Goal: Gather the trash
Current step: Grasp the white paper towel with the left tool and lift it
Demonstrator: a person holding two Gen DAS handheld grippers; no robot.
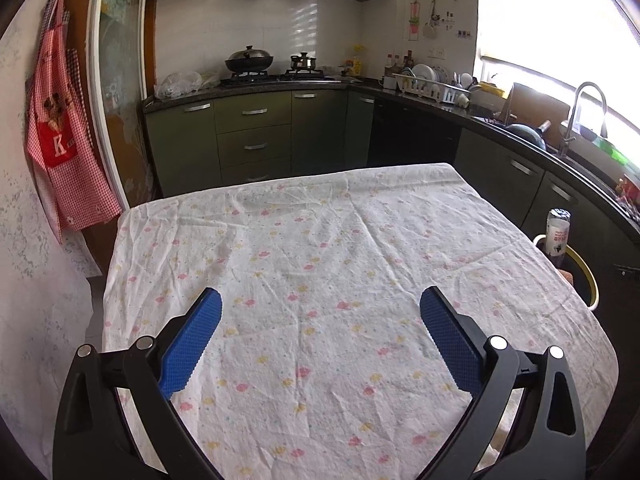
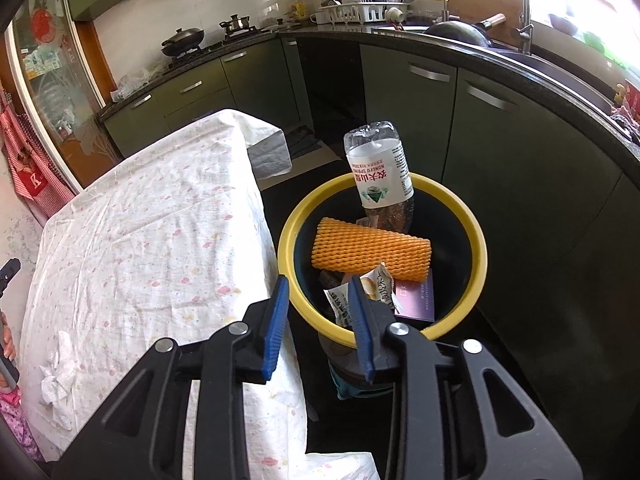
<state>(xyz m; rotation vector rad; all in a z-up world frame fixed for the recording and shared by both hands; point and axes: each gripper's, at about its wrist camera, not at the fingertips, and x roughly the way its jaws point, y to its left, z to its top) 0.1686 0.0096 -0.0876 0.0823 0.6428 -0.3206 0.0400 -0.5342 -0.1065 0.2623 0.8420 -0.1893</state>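
Note:
A yellow-rimmed trash bin [image 2: 478, 240] stands beside the table's right edge. It holds an upside-down plastic water bottle [image 2: 380, 172], an orange foam net sleeve [image 2: 370, 250], a snack wrapper [image 2: 378, 290] and a purple box [image 2: 416, 300]. My right gripper [image 2: 318, 286] hangs over the bin's near rim, open and empty. A crumpled white tissue [image 2: 60, 376] lies on the tablecloth near the table's front left in the right wrist view. My left gripper [image 1: 320, 300] is wide open and empty above the tablecloth [image 1: 320, 248]. The bin [image 1: 588, 280] and bottle [image 1: 558, 236] show at the table's right edge.
The table wears a white cloth with small pink and yellow prints. Green kitchen cabinets [image 1: 256, 136] and a dark counter with stove, pots and dish rack [image 1: 432, 88] run behind and to the right. A red checked apron [image 1: 60, 140] hangs at left.

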